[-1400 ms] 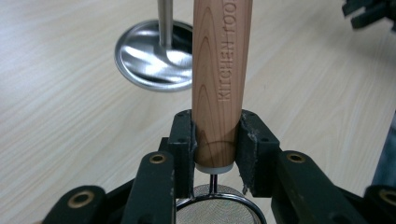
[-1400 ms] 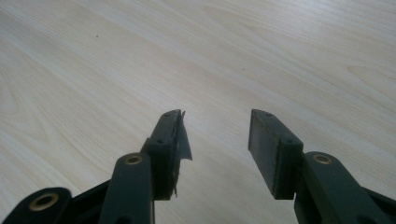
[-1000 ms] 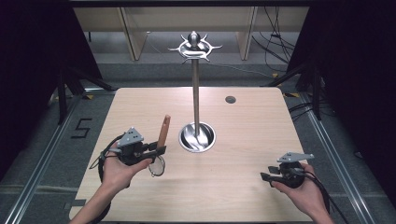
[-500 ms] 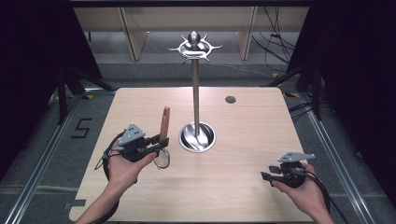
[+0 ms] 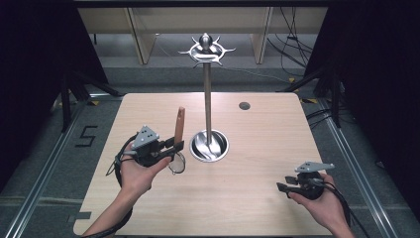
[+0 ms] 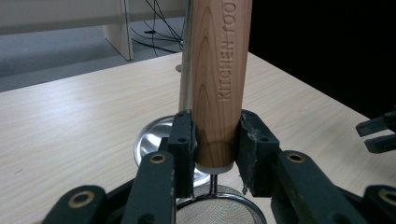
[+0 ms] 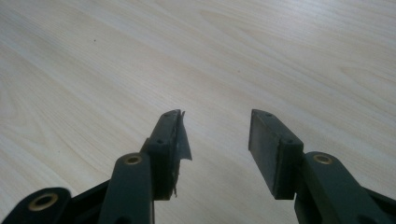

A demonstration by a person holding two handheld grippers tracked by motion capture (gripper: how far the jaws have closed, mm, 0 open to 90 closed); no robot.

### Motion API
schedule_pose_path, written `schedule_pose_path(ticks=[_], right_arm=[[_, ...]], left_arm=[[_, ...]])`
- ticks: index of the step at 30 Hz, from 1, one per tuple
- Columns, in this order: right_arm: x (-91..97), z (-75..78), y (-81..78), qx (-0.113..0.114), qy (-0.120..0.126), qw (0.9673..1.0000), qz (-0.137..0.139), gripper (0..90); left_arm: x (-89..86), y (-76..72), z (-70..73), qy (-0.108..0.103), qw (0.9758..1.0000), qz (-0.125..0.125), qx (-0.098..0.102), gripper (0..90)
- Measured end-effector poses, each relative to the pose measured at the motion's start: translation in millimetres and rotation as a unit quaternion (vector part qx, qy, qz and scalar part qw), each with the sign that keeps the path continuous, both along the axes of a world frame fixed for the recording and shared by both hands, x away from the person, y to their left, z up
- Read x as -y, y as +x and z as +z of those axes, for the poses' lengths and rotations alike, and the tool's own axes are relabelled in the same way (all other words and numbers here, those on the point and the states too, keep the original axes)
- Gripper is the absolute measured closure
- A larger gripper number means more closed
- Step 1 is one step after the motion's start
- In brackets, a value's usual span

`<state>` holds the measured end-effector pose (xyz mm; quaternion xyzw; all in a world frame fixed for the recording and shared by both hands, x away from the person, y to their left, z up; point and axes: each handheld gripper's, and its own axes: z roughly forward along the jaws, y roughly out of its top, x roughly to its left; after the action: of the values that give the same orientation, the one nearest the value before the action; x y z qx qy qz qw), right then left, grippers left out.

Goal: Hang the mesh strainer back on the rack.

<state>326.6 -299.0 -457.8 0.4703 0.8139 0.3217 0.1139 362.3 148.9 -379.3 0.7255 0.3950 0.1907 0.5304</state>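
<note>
While tilted a second ago, now upright: strainer [image 5: 179, 130] handle clenched in left claw [image 5: 174, 145]; right claw [image 5: 282, 187] released above tabletop [image 5: 257, 144].

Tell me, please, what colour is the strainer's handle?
Light brown wood grain handle, clearest in the left gripper view.

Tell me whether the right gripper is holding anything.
No: the right gripper has its fingers apart, with only bare table between them.
</note>
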Motion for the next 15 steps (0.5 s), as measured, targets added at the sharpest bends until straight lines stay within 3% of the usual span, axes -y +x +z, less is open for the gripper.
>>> schedule_pose_path(ticks=[3,5,7,9,10,15], right_arm=[[0.7,-1.1,0.6,0.009,-0.004,0.9999,0.005,55.0],[-0.6,0.1,-0.5,-0.004,0.002,1.0000,-0.004,55.0],[-0.1,-0.1,0.0,-0.001,0.001,1.0000,0.000,55.0],[0.4,-2.1,0.7,0.014,0.000,0.9999,0.002,55.0],[0.4,-1.3,0.4,0.004,0.000,1.0000,0.003,55.0],[0.0,-0.4,0.1,0.001,0.003,1.0000,0.000,54.9]], left_arm=[[2.0,1.3,2.3,-0.006,1.0000,0.003,0.003,68.4],[3.1,1.3,4.5,-0.002,1.0000,0.007,0.006,68.4],[4.2,1.6,6.4,-0.001,0.9999,0.008,0.009,68.4],[5.4,2.0,8.1,-0.004,0.9999,0.009,0.012,68.4],[6.2,2.0,9.1,-0.004,0.9998,0.011,0.014,68.4],[8.8,3.3,12.3,-0.009,0.9996,0.014,0.024,68.4]])
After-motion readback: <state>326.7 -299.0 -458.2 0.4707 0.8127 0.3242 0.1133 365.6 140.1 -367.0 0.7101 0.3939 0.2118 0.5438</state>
